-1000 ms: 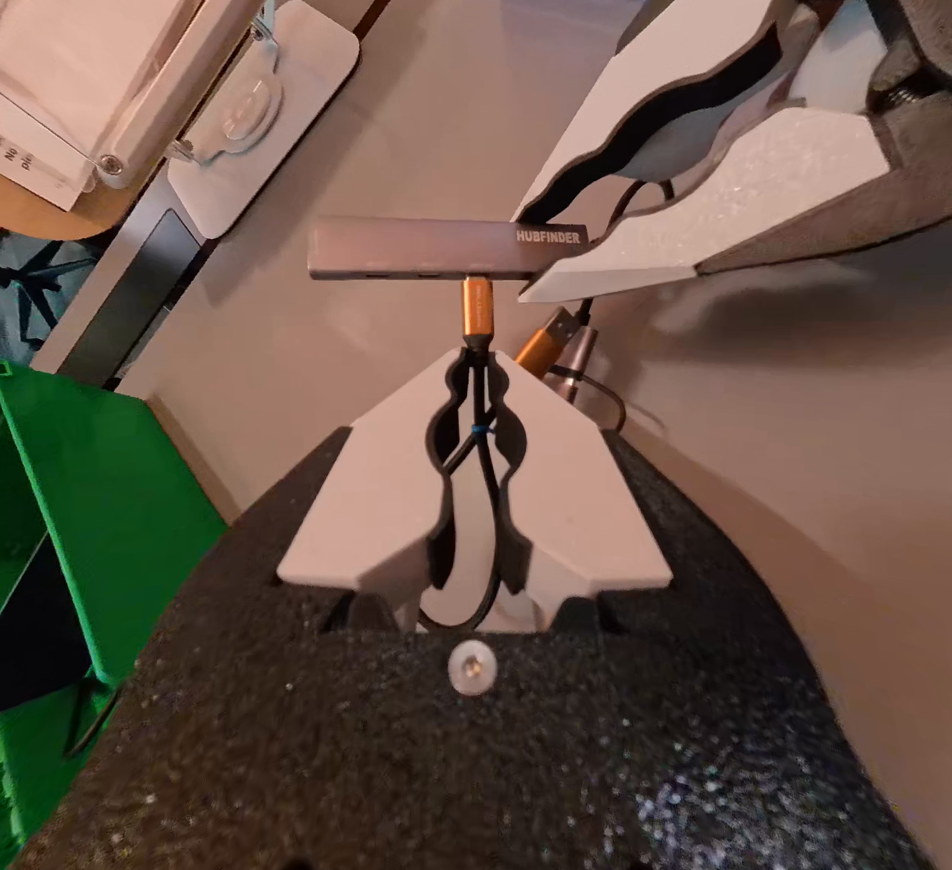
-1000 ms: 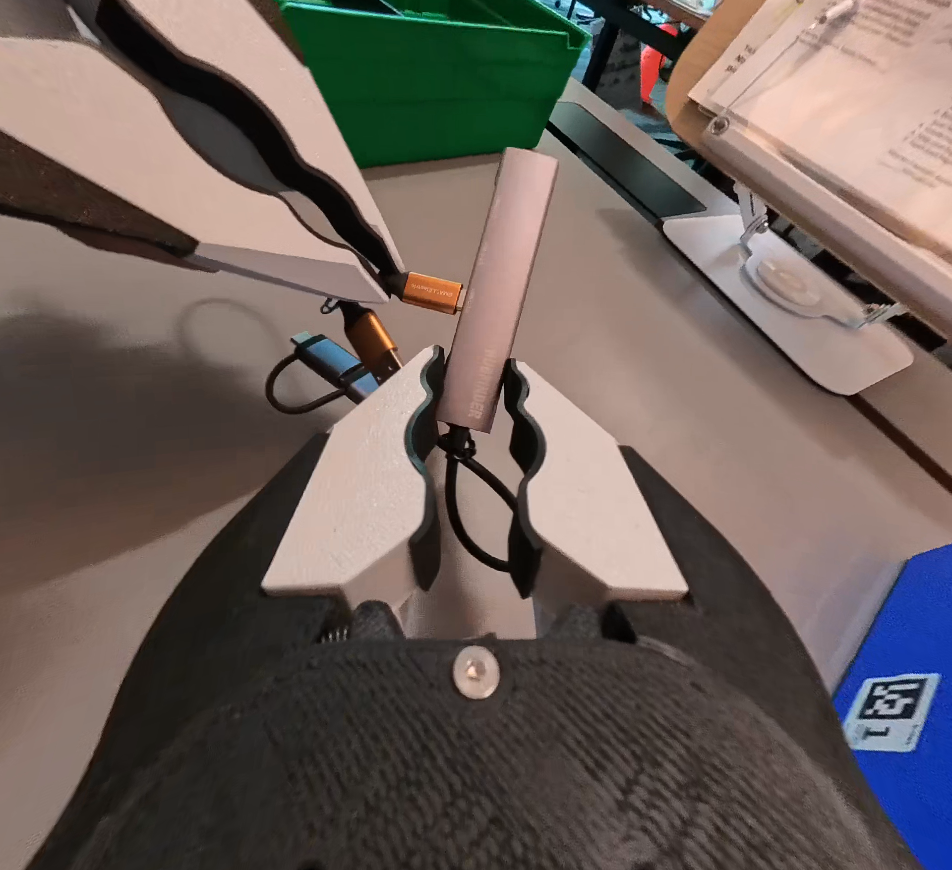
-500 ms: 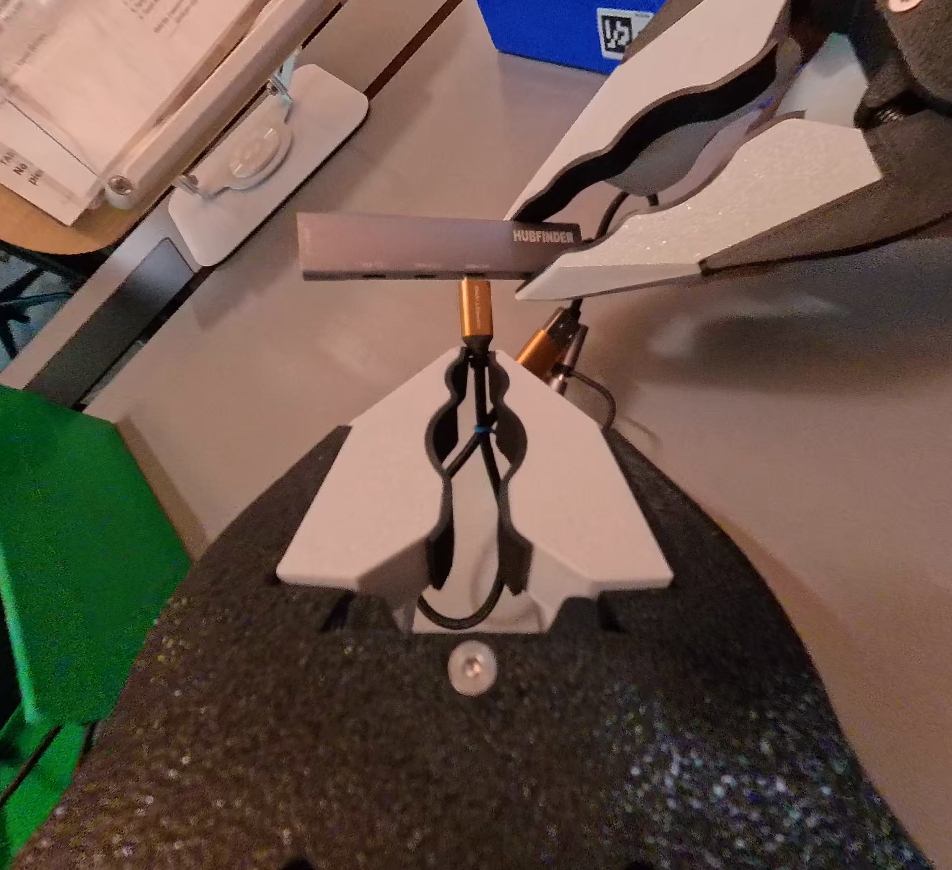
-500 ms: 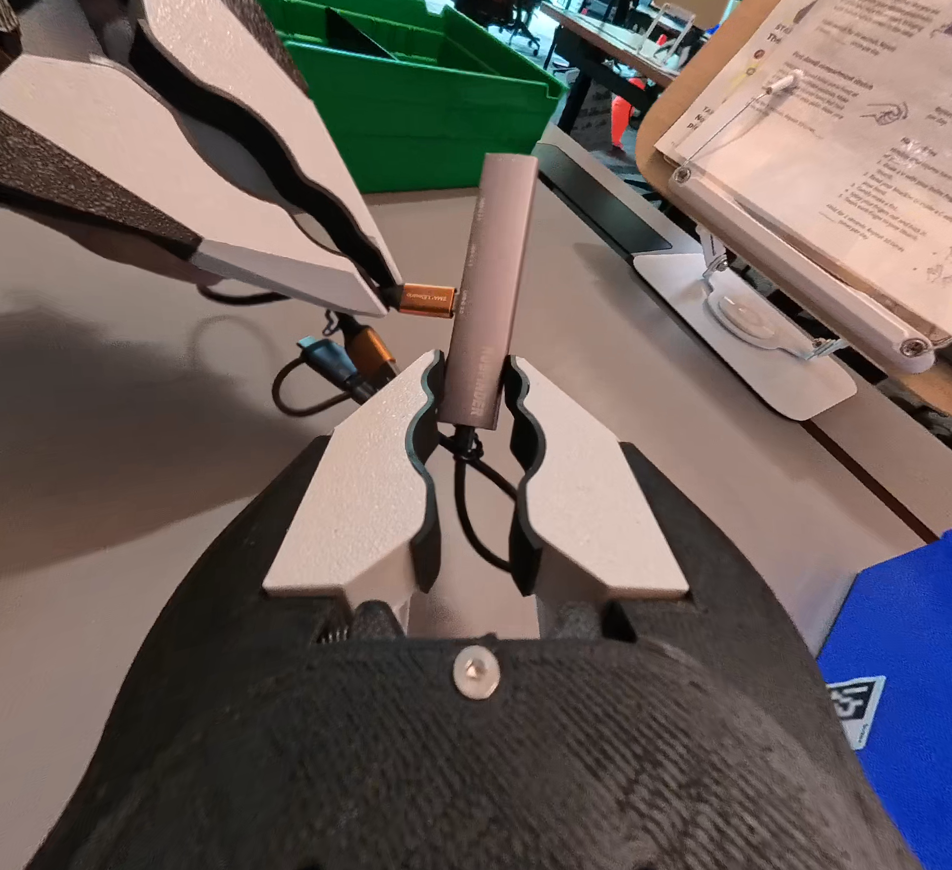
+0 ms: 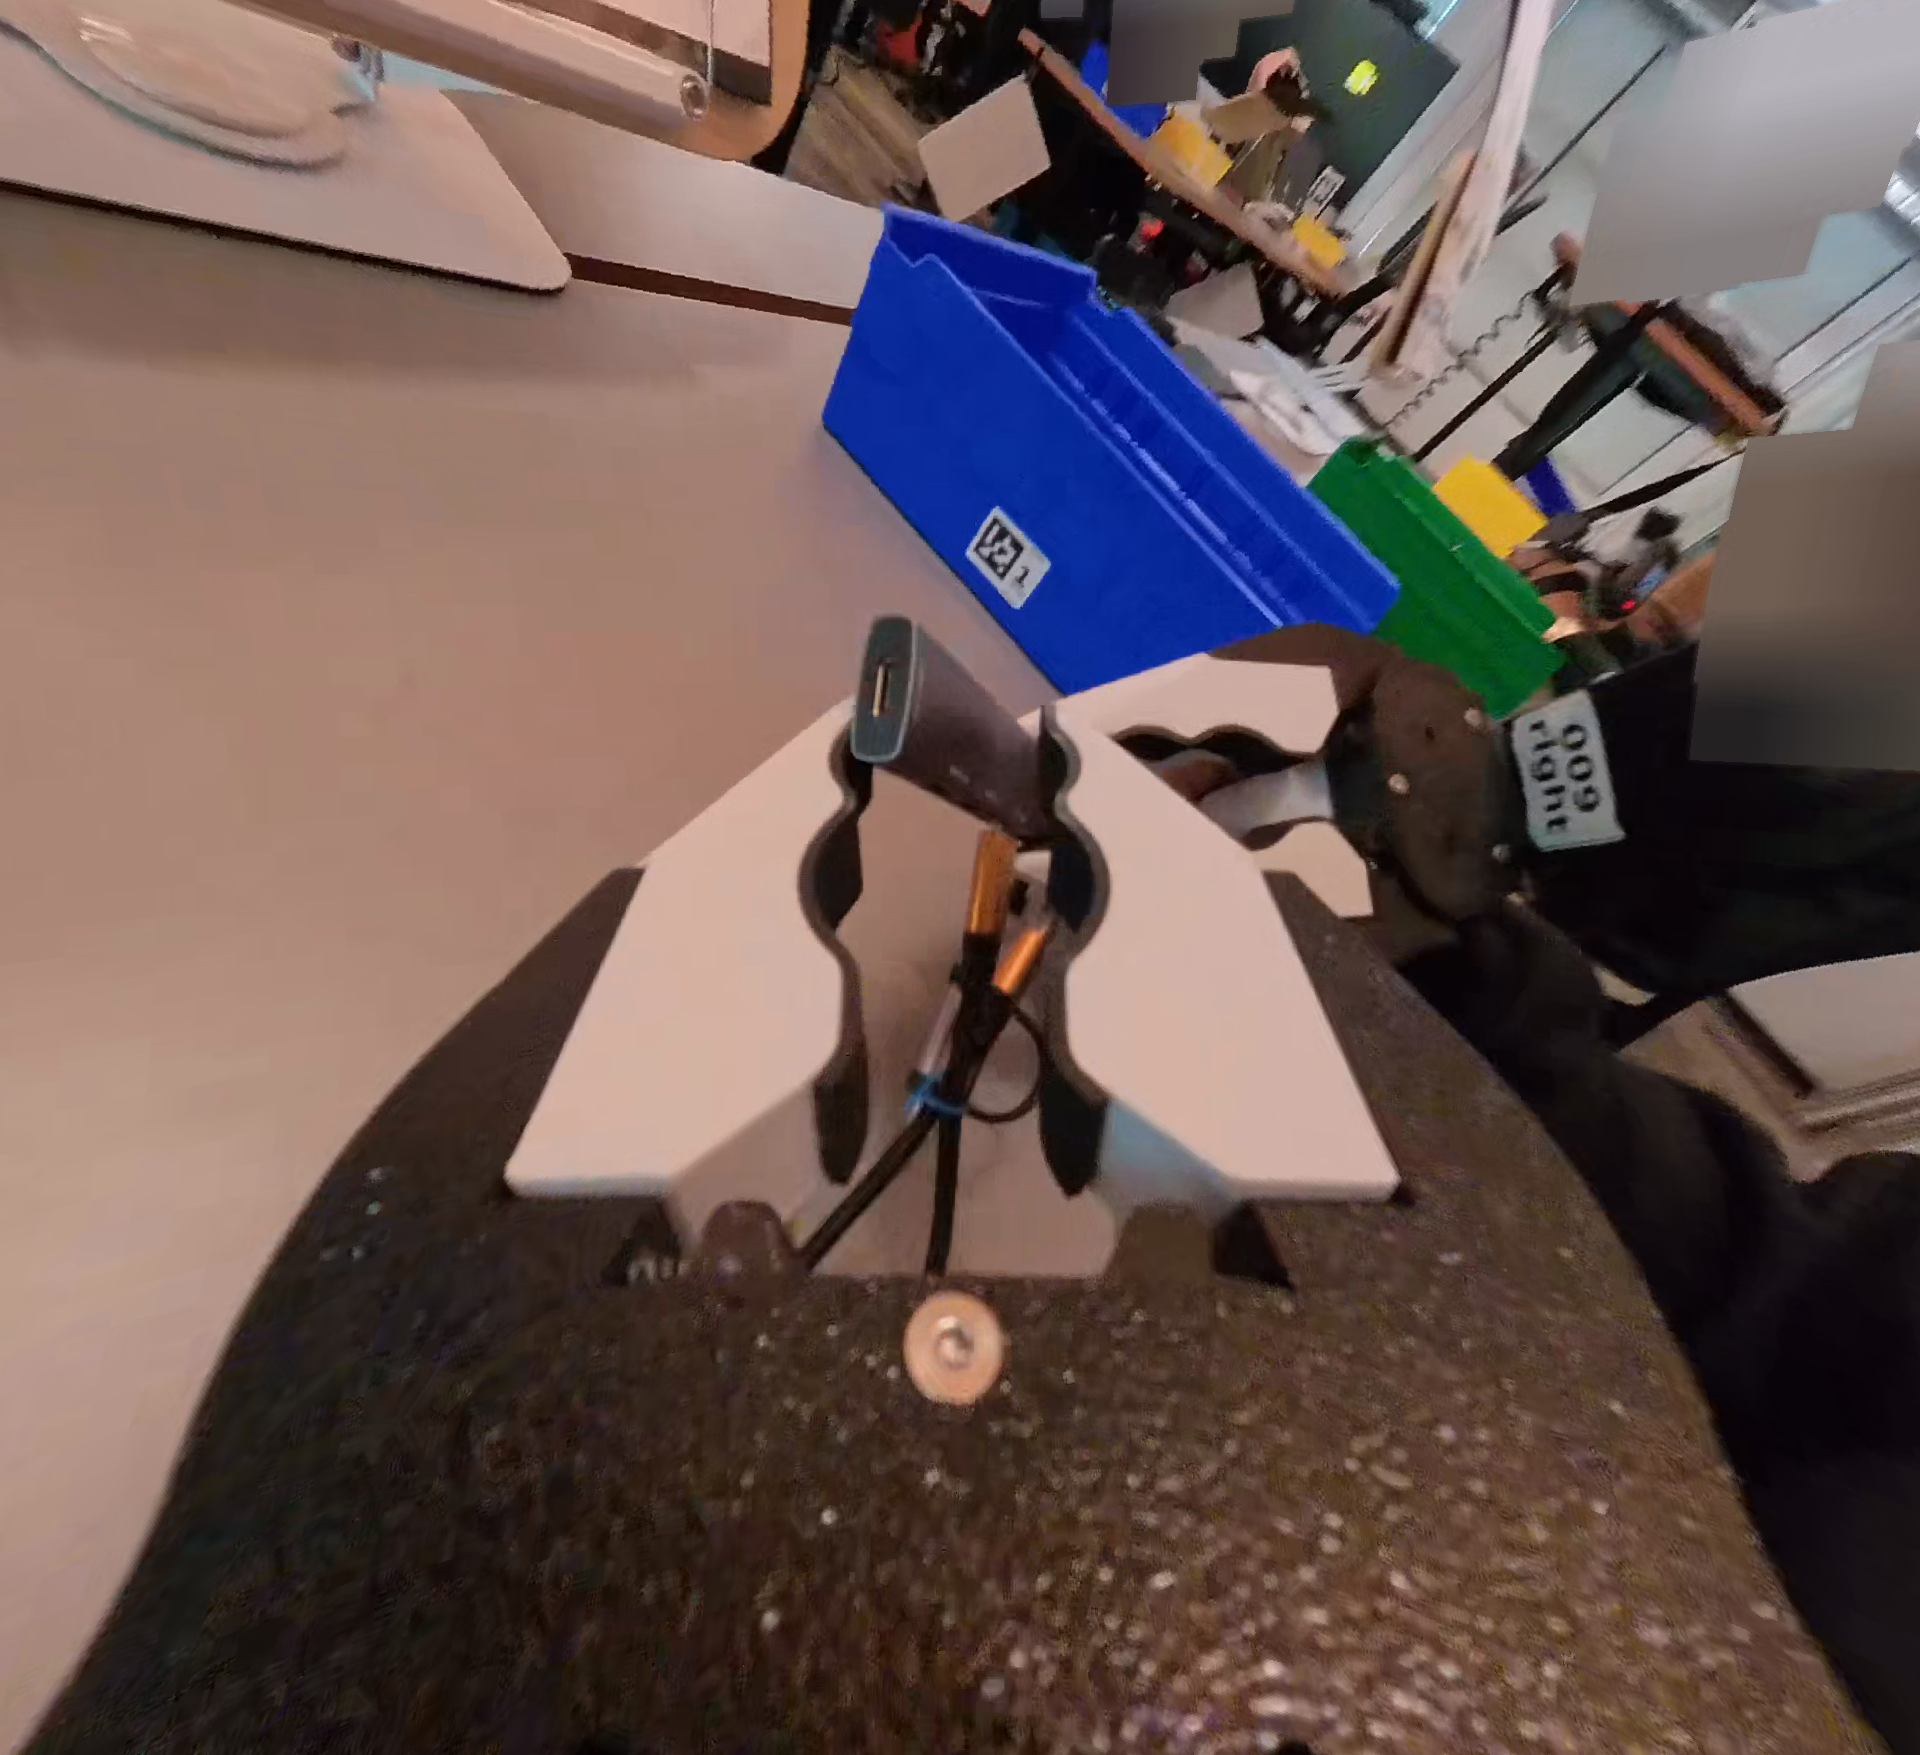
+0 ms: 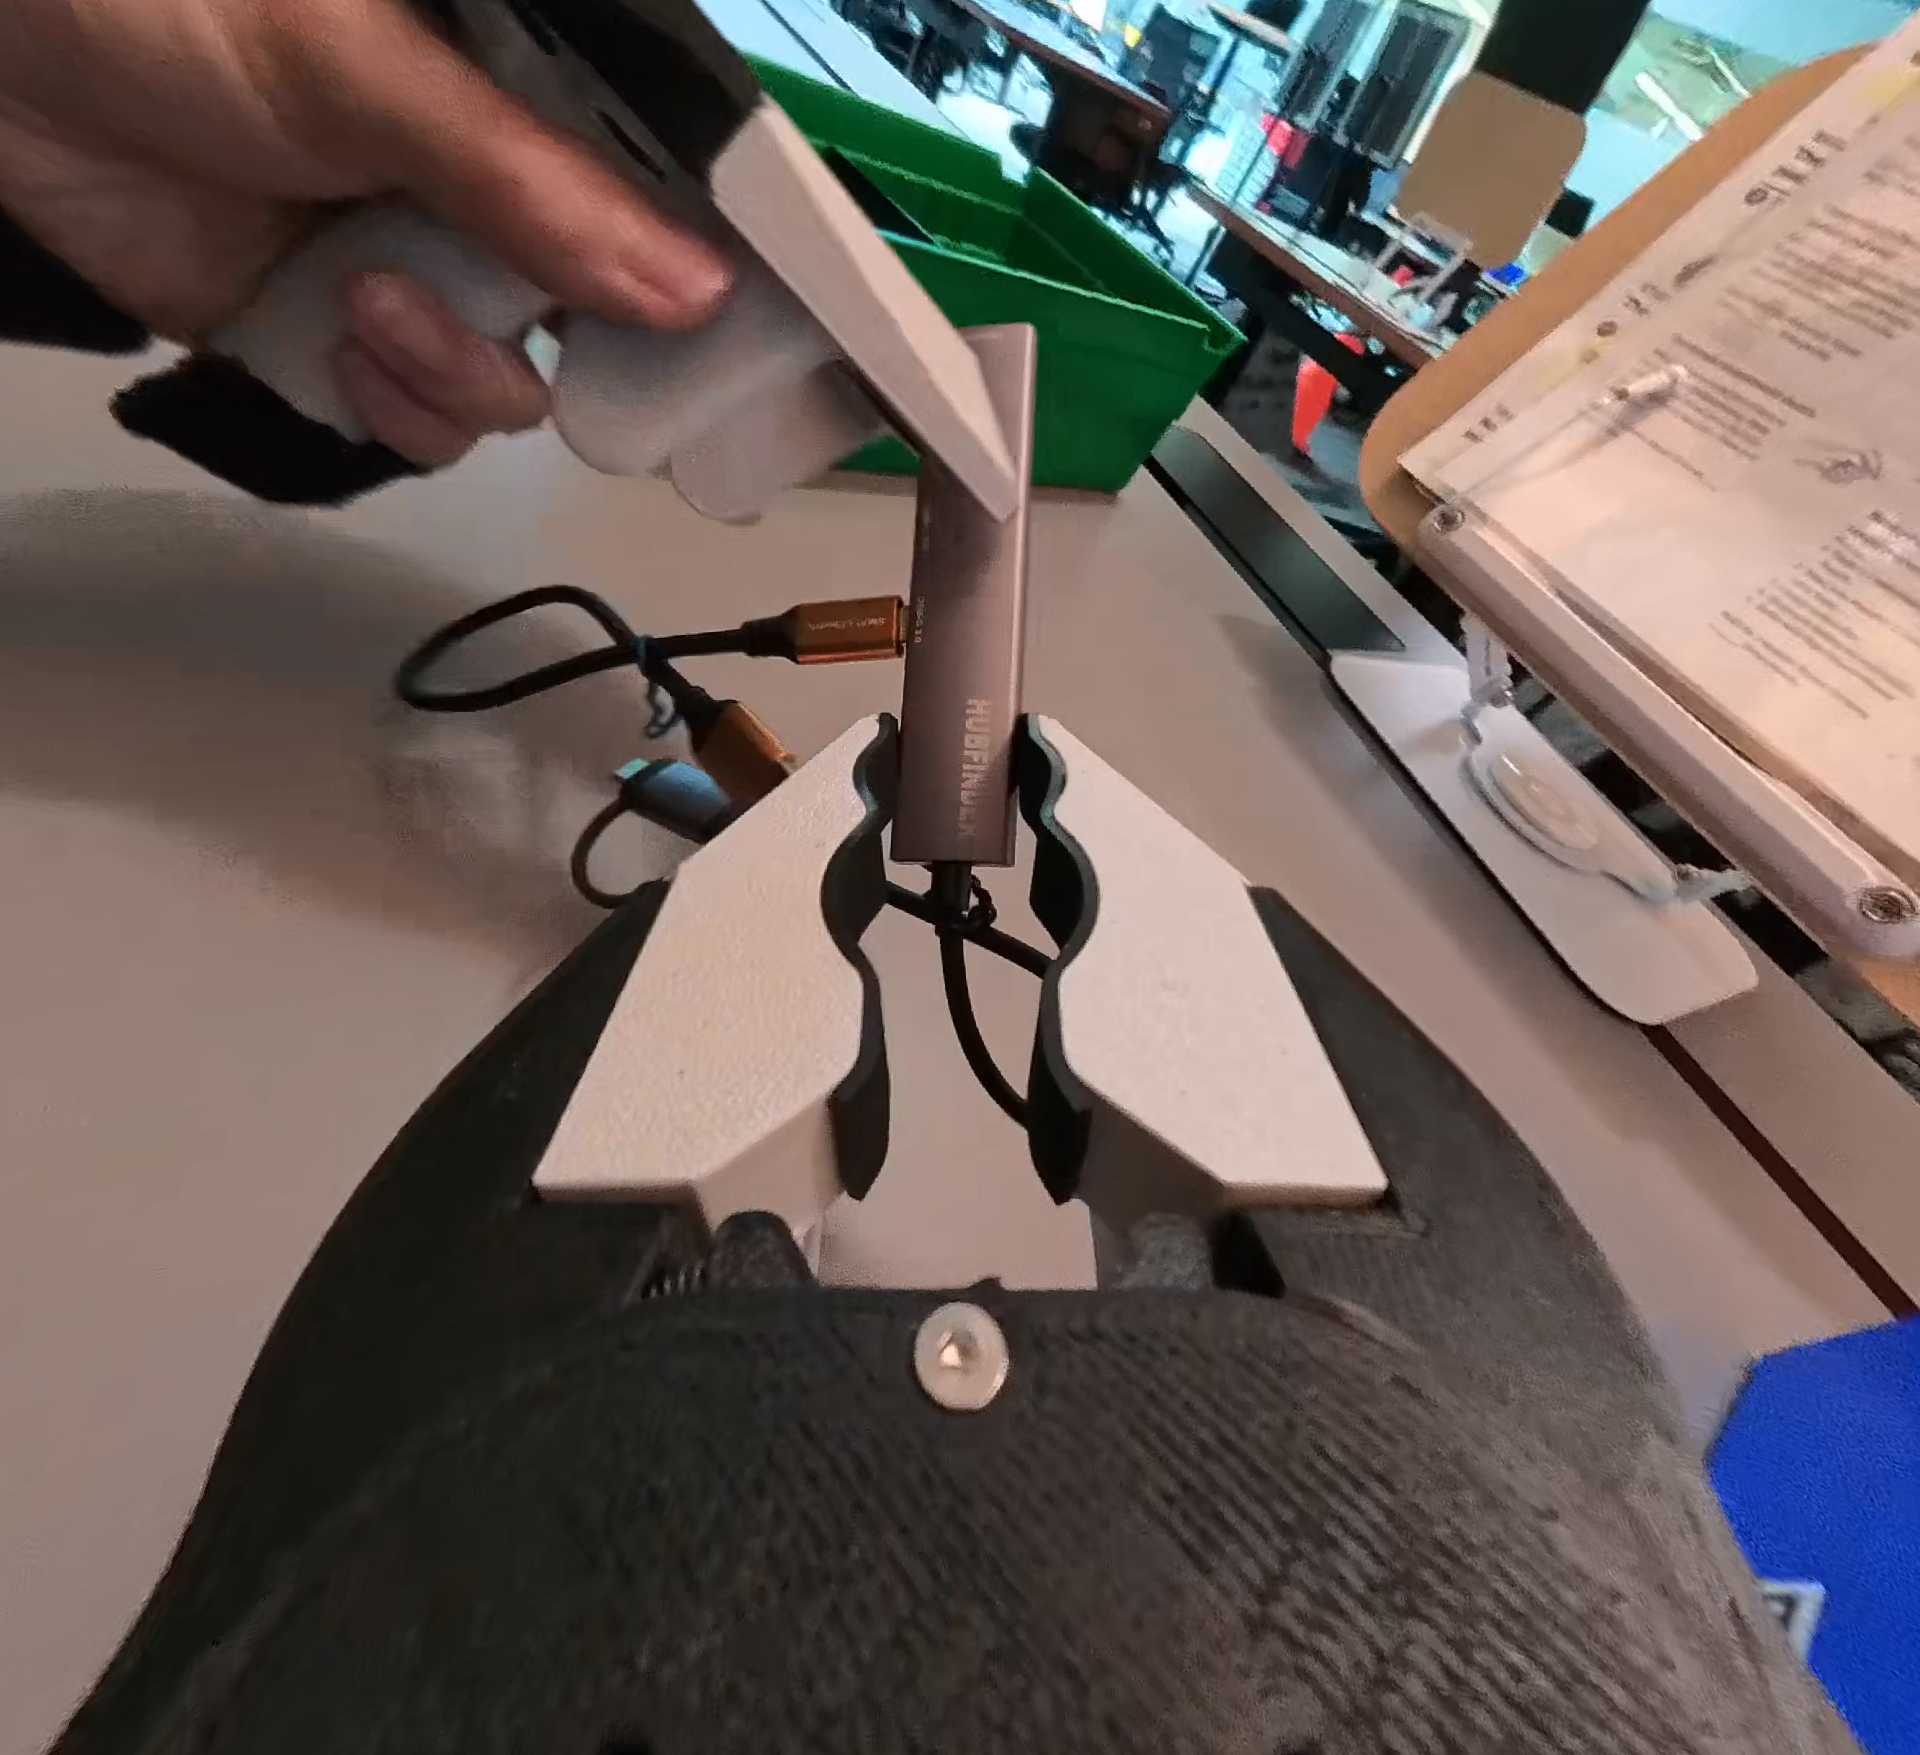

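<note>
Matte grey desk [image 6: 208, 978] in an open workshop, green bin [image 6: 1039, 323] far, blue bin [image 5: 1091, 500] right, document stand [image 6: 1662, 458] right. Right tool [image 6: 956, 729] pinches the near end of a slim grey metal hub [image 6: 966, 614], held upright off the desk. Left tool [image 5: 945, 729] is spread, 2 white fingertips either side of the hub's far end, seemingly touching 1. Orange plug [image 6: 847, 630] is seated in the hub's side port; its black cable [image 6: 520, 656] loops left. Tool pads are wavy black rubber.
</note>
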The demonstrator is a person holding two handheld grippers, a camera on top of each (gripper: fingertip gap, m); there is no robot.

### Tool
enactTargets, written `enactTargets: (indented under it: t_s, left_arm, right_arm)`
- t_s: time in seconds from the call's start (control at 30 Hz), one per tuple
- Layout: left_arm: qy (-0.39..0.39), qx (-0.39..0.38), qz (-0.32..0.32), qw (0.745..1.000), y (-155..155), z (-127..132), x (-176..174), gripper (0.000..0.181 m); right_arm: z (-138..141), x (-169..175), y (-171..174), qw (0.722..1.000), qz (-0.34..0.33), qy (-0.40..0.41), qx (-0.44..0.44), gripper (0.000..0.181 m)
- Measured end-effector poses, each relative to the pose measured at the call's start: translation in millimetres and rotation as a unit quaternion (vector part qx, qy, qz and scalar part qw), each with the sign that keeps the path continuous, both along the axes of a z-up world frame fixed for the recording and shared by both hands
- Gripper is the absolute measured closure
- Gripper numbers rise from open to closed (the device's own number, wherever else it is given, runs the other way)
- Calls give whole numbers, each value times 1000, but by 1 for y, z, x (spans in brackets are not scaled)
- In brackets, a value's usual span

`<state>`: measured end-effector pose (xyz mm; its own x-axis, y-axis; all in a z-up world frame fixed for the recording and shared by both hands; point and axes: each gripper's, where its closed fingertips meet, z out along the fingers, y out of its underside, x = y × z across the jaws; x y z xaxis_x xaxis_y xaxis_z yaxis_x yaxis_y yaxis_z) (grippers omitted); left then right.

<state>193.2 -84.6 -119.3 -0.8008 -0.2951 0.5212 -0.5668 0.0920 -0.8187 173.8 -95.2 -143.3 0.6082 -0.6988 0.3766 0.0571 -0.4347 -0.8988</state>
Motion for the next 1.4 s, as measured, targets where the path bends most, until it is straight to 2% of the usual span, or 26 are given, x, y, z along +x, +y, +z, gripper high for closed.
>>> enactTargets:
  t_s: [0.03,0.1,0.2,0.3,0.37,0.53,0.7,0.83,0.87,0.9,0.93,1.03,1.13,1.2,1.3,1.4]
  left_arm:
    - [25,-27,-4,999,-2,2,0,155]
    - [83,-81,-29,993,-6,7,-4,174]
    - [148,-115,-37,981,-6,5,-4,175]
    - [250,-171,-43,952,-5,7,-4,175]
    - [285,-194,-45,938,-4,7,-4,175]
    - [314,-207,-62,924,-2,2,-3,174]
    - [319,-200,-65,924,-1,-3,0,175]
    - [314,-189,-77,927,-2,-4,-5,175]
    - [312,-184,-77,929,-3,-5,-5,175]
    - [312,-183,-79,929,-4,-5,-5,175]
    - [313,-183,-78,929,-4,-4,-4,175]
    - [311,-179,-75,930,-5,-6,-1,175]
    - [265,-155,-56,950,-5,-10,4,174]
    - [207,-144,-13,968,2,-8,17,155]
    - [44,-74,40,996,16,0,26,155]
    - [-119,39,40,991,15,4,7,153]
  right_arm:
    - [1,-1,2,1000,6,-2,4,160]
    - [1,-3,6,1000,14,-9,2,160]
    - [2,-1,4,999,12,-32,3,160]
    - [18,-1,3,994,16,-108,15,154]
    - [20,-1,3,991,14,-131,-1,152]
    - [18,-2,6,988,16,-153,-31,151]
    - [25,0,1,985,-2,-172,-30,134]
    - [15,-1,2,990,18,-134,-27,139]
    - [12,-2,3,991,28,-124,-31,144]
    - [9,-5,7,992,46,-115,-32,158]
    - [8,-5,9,993,47,-105,-28,161]
    - [7,-4,9,997,44,-61,-6,161]
    - [2,-1,6,999,40,-20,12,161]
    - [-1,5,-3,1000,4,-1,20,161]
    - [-5,15,-20,997,-54,33,35,161]
    - [-12,22,-32,993,-102,53,25,161]
